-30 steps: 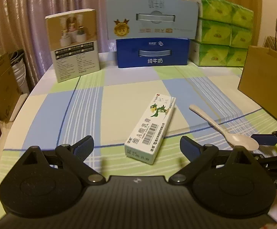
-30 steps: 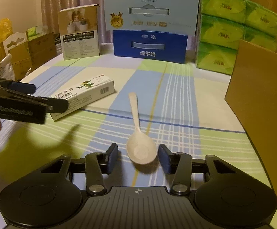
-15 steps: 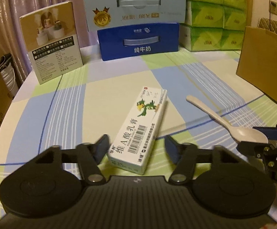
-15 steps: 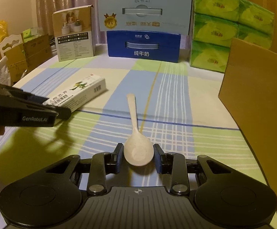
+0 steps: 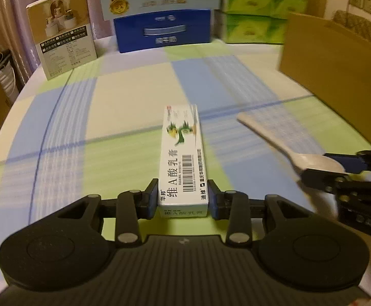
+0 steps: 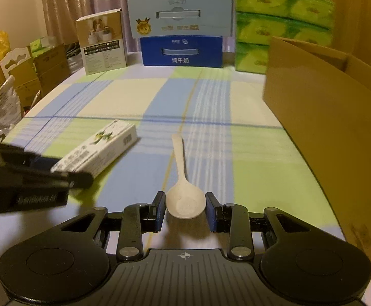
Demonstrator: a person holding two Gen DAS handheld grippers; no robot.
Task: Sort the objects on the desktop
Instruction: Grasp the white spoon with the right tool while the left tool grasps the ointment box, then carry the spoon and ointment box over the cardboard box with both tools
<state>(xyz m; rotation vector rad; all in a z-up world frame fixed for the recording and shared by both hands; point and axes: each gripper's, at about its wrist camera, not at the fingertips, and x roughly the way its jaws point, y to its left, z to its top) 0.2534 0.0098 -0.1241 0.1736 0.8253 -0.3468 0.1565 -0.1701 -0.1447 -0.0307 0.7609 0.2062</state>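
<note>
A white ointment box [image 5: 182, 160] with green print points away from me over the checked tablecloth. My left gripper [image 5: 182, 199] is shut on its near end, pads against both sides. The box also shows in the right wrist view [image 6: 101, 150], with the left gripper [image 6: 65, 176] at its near end. A white plastic spoon [image 6: 184, 191] lies with its handle pointing away. My right gripper [image 6: 185, 210] is shut on the spoon's bowl. The spoon [image 5: 287, 142] and right gripper [image 5: 338, 168] also show in the left wrist view.
An open brown cardboard box [image 6: 333, 117] stands at the right. At the back stand a small product box [image 6: 102, 42], blue milk cartons [image 6: 181, 35] and green tissue packs [image 6: 282, 20]. Cardboard boxes and bags [image 6: 19, 76] sit beyond the table's left edge.
My left gripper moved forward and closed on the ointment box, which now points straight ahead. My right gripper closed on the spoon's bowl; the spoon and box seem lifted slightly.
</note>
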